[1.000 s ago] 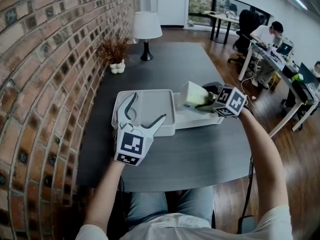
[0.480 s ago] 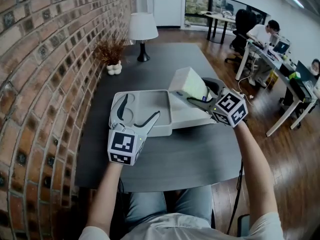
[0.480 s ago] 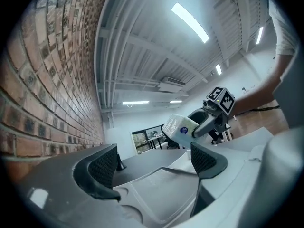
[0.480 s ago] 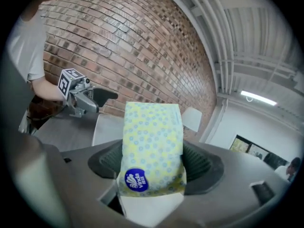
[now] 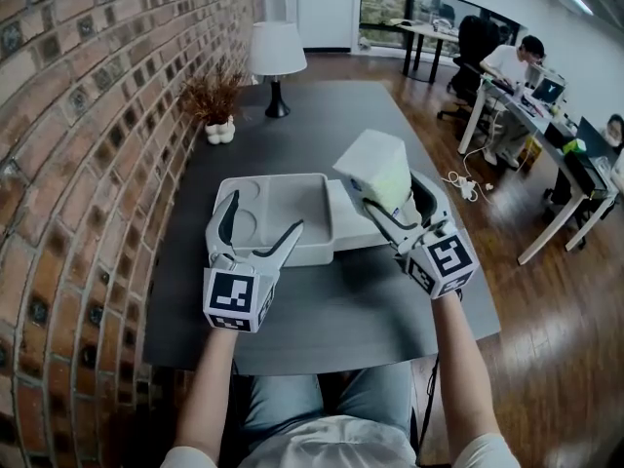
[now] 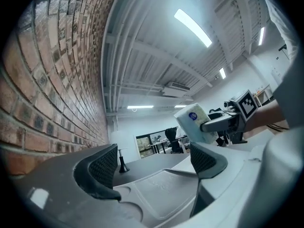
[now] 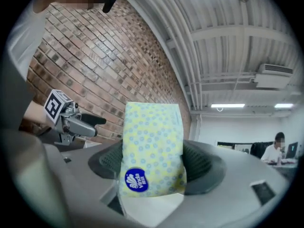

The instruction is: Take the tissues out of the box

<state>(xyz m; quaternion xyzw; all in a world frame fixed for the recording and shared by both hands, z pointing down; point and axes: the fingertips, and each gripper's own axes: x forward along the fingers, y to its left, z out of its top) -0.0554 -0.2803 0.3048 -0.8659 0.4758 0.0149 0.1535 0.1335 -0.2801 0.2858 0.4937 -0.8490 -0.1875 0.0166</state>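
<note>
Tissues (image 5: 375, 167) in a soft pack, yellow with blue dots, are in the middle of the head view, a bit to the right. The right gripper (image 5: 390, 193) pinches the pack between its two jaws. The right gripper view shows both pads pressing on the pack's sides, and a round blue sticker low on its front.

At the far left is a brick wall (image 5: 78, 164). Near the top left, a small dry plant (image 5: 216, 100) in a white pot and a lamp (image 5: 276, 57) with a white shade stand on the dark table (image 5: 341, 310).

Lower left, the left gripper (image 5: 263, 217) has its jaws spread wide with nothing between them. Its tips are over the white box (image 5: 283, 198), which lies open with a round dip in its left corner. A flat white part (image 5: 351, 230) lies just to the right of the box, and the pack is held up above it.

At the upper right, people (image 5: 517, 66) sit at desks on a wood floor (image 5: 546, 291).
</note>
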